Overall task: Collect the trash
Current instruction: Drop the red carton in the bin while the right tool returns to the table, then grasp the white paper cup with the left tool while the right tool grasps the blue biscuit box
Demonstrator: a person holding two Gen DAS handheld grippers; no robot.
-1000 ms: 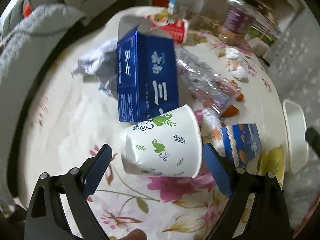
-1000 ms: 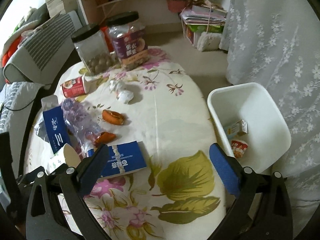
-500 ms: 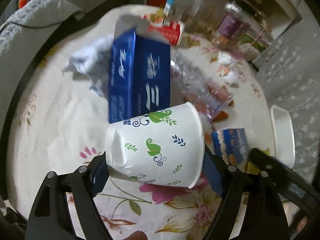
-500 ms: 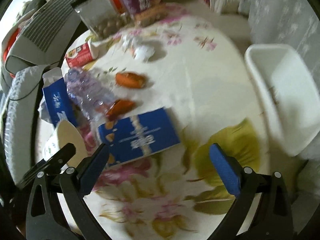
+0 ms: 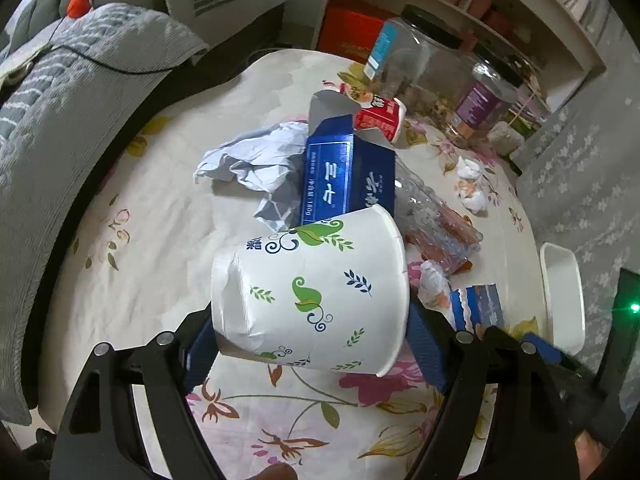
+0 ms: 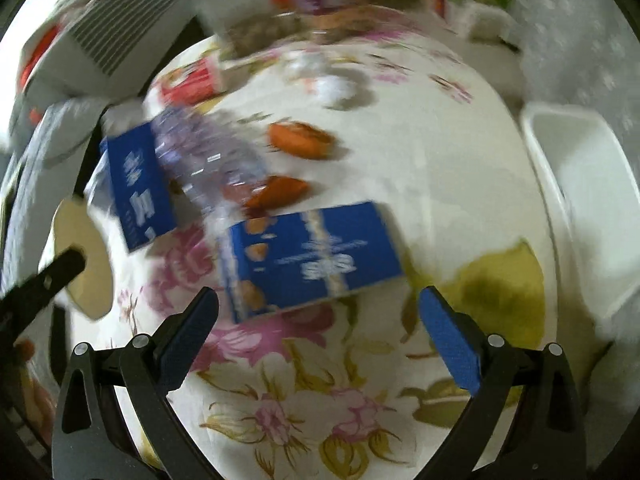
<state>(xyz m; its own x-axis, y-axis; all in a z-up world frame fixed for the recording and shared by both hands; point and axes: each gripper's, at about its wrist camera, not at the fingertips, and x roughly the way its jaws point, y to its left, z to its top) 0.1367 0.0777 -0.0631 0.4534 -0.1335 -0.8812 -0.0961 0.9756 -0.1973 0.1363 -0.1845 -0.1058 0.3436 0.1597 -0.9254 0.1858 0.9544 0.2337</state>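
L gripper is clamped on the paper cup: cup lies sideways between the blue pads, rim toward 3 o'clock, base toward 9, held above the floral tablecloth. Behind the cup at 12 o'clock stands the tall blue carton, top flaps open, w/ crumpled paper just beside it at 10 o'clock. A crushed clear bottle lies at 2 o'clock from the cup, touching the carton's side; a red-and-white cup lies tipped behind the carton. Two glass jars sit at the table's far edge, approx 1 o'clock. White bin at 3 o'clock, off the table edge. R gripper has its fingers spread wide, nothing between them, hovering over the cloth; this view is motion-blurred. Flat blue box lies just ahead of it at 12 o'clock, two orange wrappers further out at 12, near the bottle. The bin shows at 2–3 o'clock in the R view; its contents can't be made out.
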